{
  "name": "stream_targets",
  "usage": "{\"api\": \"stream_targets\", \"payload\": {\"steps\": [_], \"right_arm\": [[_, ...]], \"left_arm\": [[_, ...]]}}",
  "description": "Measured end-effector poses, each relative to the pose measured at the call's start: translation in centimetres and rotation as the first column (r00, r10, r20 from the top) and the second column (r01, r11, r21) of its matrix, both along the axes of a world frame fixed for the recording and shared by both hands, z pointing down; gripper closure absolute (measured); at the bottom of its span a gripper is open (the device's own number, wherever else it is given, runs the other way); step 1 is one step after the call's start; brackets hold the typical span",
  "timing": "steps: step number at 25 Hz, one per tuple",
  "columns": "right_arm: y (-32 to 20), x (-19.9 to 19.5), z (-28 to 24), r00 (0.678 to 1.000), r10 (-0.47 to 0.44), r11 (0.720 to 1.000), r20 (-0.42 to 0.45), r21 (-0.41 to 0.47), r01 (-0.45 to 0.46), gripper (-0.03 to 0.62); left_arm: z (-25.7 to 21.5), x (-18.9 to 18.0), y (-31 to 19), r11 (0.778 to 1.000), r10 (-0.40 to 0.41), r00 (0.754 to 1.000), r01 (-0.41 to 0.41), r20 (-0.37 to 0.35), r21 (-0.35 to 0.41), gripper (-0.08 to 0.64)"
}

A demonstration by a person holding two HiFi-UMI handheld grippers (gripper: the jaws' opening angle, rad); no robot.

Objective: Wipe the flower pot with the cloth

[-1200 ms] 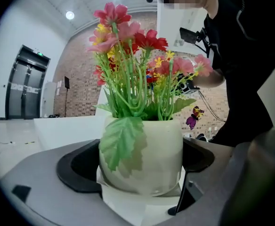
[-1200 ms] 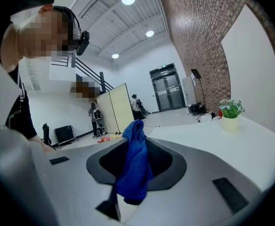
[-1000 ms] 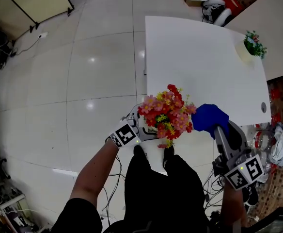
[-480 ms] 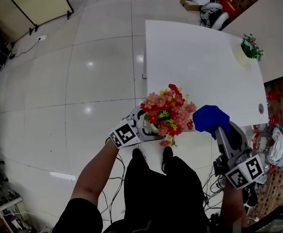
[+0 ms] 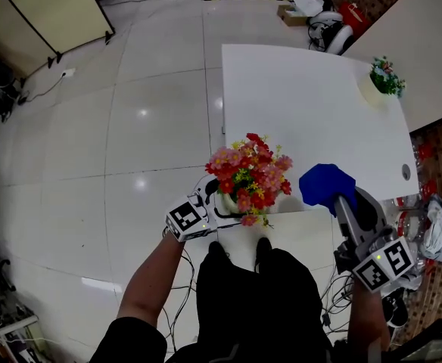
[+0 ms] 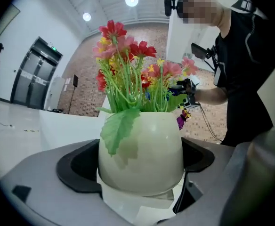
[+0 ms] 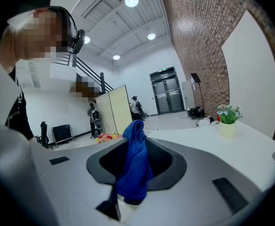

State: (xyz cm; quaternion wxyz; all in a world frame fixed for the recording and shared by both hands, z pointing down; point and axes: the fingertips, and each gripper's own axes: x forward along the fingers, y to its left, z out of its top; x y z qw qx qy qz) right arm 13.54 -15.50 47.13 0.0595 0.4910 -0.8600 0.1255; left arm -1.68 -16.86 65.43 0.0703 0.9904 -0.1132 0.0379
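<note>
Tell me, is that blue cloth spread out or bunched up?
Bunched up. The blue cloth hangs as a narrow crumpled wad, pinched in the jaws of the right gripper, not laid flat.

Left forearm (image 5: 154, 272) bare and stretched forward, left gripper (image 5: 222, 203) jaws clamped round the flower pot (image 6: 142, 154), right gripper (image 5: 336, 203) well apart to its right, jaws pinched on the cloth (image 5: 324, 184)

A white desk (image 5: 304, 104) stands on a glossy, pale tiled floor (image 5: 153, 89). At its far right corner sits a small cream pot with a green plant (image 5: 380, 82). A small round fitting (image 5: 406, 172) lies near the right edge, well apart from that pot.
</note>
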Motion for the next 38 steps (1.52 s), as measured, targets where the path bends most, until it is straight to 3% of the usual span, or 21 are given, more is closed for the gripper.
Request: {"api": "stream_targets", "payload": {"steps": [5,9,14,19,23,27,32,38], "right_arm": [[-0.7,0.3,-1.3,1.0,-0.011,1.0,0.024,0.015,0.011,0.495],[-1.4,-0.3,-4.9,0.997,-0.049,0.998,0.059,0.049,0.046,0.495],[-1.6,-1.0,-12.1,0.989,-0.103,0.988,0.108,0.127,0.089,0.495],[-0.3,-1.8,-18.2,0.969,-0.197,0.963,0.146,0.213,0.164,0.495],[-0.3,-3.2,-23.3,0.934,-0.313,0.923,0.173,0.285,0.256,0.495],[0.2,-5.9,-26.5,0.91,-0.402,0.872,0.102,0.346,0.346,0.495],[1.5,-8.4,-26.6,0.883,-0.467,0.837,0.049,0.347,0.423,0.495],[2.0,-9.2,-27.2,0.872,-0.489,0.816,0.015,0.36,0.451,0.495]], "left_arm": [[-4.9,-1.5,-1.4,0.998,-0.058,0.996,0.058,-0.061,0.0,0.038],[-13.5,-2.3,-2.1,0.994,-0.111,0.984,0.11,-0.138,-0.016,0.038],[-23.8,-2.6,-1.9,0.995,-0.095,0.975,0.098,-0.2,0.004,0.037],[-31.1,-2.4,-1.2,0.993,-0.1,0.977,0.11,-0.19,0.045,0.038],[-35.8,-2.6,-3.7,0.983,-0.134,0.978,0.151,-0.158,0.102,0.038],[-37.9,-2.4,-6.1,0.979,-0.156,0.976,0.174,-0.15,0.111,0.038],[-38.5,-1.3,-5.4,0.985,-0.126,0.979,0.143,-0.162,0.099,0.037],[-39.3,-0.8,-4.0,0.993,-0.084,0.959,0.102,-0.27,0.053,0.038]]}}
